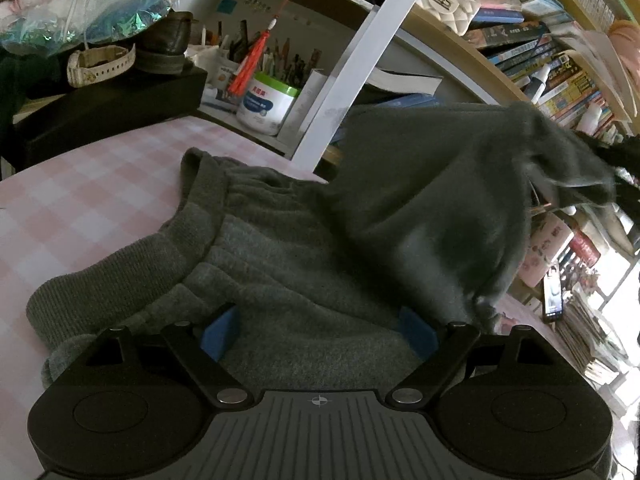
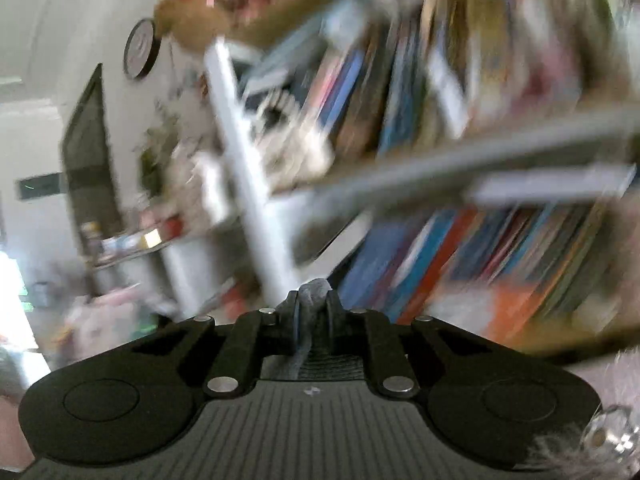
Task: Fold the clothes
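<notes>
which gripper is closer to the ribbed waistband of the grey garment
Left. The left gripper hangs open right over the grey garment, its ribbed waistband just ahead to its left. The right gripper is shut on a raised part of the fabric, up by the bookshelf.

A lived-in home study is indicated by crowded bookshelves (image 1: 560, 60), a pen pot (image 1: 266, 104) and a checked tablecloth (image 1: 100, 184).

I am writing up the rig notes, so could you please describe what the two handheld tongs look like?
Both look alike: a grey ribbed deck flanked by two round black discs, with black link arms on silver rivets. The left tongs have blue pads on the fingers and a small crosshair mark on the deck. The right tongs have black fingers. No cables or sleeves show.
</notes>
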A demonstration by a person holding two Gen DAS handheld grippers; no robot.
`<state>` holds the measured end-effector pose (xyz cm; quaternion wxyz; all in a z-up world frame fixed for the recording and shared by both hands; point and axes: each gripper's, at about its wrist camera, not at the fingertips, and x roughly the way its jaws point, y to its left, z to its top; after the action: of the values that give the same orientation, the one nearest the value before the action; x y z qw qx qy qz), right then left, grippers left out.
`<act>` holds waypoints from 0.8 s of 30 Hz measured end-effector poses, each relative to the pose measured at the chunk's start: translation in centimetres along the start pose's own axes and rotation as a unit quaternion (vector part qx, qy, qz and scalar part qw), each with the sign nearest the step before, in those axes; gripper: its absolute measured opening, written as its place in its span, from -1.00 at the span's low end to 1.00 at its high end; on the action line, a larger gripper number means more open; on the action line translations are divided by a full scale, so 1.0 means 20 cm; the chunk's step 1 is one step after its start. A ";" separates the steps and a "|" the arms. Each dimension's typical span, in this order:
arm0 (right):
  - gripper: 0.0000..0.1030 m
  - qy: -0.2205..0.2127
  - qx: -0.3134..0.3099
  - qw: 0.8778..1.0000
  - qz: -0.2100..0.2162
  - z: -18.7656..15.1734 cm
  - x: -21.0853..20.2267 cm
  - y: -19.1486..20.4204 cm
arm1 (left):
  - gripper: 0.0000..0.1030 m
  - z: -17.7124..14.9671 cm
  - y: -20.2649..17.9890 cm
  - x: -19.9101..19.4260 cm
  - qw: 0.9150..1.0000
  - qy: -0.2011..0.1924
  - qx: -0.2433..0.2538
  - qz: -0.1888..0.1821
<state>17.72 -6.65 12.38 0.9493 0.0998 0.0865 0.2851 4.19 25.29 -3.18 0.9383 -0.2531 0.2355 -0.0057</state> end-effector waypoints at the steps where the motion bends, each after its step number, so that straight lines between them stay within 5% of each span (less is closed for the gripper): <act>1: -0.77 -0.028 -0.019 0.999 -0.012 0.05 -0.06 -0.01 | 0.73 0.00 0.00 0.00 1.000 0.000 0.000 0.000; 5: -0.77 -0.001 -0.085 0.988 -0.125 0.06 -0.07 -0.19 | 0.73 0.00 0.00 0.00 1.000 0.000 0.001 0.001; 11: -0.77 0.112 -0.115 0.952 -0.260 -0.03 0.04 -0.65 | 0.74 0.00 0.00 0.00 1.000 0.001 0.002 0.000; 15: -0.77 0.190 -0.083 0.942 -0.264 -0.18 0.06 -0.91 | 0.75 0.00 0.00 0.00 1.000 0.001 0.002 0.000; 21: -0.70 0.170 -0.019 0.943 -0.287 -0.24 0.02 -1.09 | 0.75 0.00 0.00 0.00 1.000 0.001 0.001 0.000; 24: -0.64 0.208 -0.020 0.938 -0.276 -0.29 0.00 -1.06 | 0.75 0.00 0.00 0.00 1.000 0.001 0.002 0.000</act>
<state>27.56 -23.13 1.68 0.9535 -0.0086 0.3001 0.0275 4.20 25.31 -3.19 0.9384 -0.2517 0.2365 -0.0067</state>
